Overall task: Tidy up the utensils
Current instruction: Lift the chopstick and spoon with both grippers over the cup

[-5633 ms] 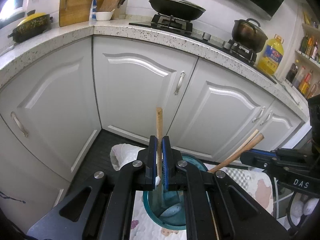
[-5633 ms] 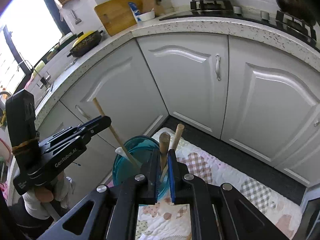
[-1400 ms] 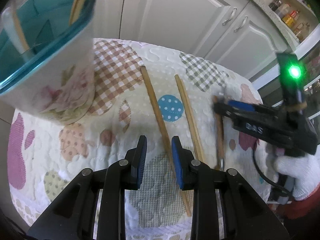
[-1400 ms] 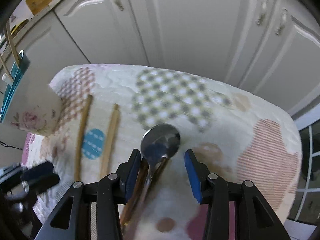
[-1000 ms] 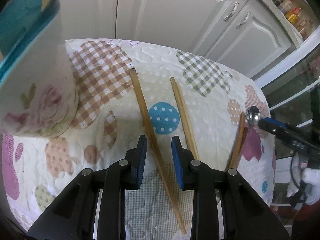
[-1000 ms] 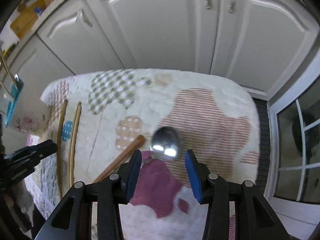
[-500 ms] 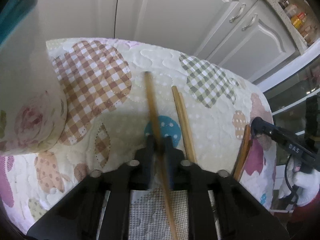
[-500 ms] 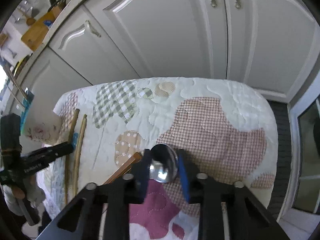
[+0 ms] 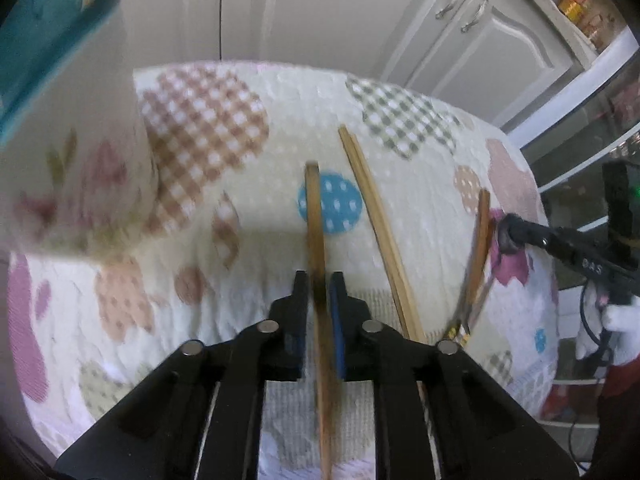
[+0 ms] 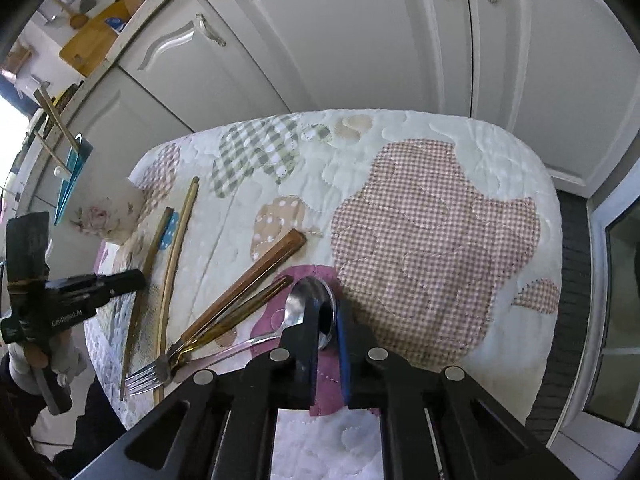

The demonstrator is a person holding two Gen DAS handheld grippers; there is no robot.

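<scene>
White kitchen cabinets (image 10: 360, 40) stand behind a desk under a quilted patchwork cloth (image 10: 440, 216). At the cloth's left edge sits a floral utensil holder (image 9: 68, 168) with a teal rim, sticks standing in it. The left gripper (image 9: 319, 288), whose body reads roughly "GenRobot.AI" in the right wrist view, has its jaws narrowed onto a wooden chopstick (image 9: 314, 216) that runs forward over the cloth's blue dotted patch. A pair of pale chopsticks (image 9: 376, 216) lies just beside it. The right gripper (image 10: 325, 320), lettered "DAS" in the left wrist view, is closed narrowly on the bowl of a metal spoon (image 10: 310, 304). Left of the spoon lie a brown-handled utensil (image 10: 248, 280) and a fork (image 10: 152, 376).
</scene>
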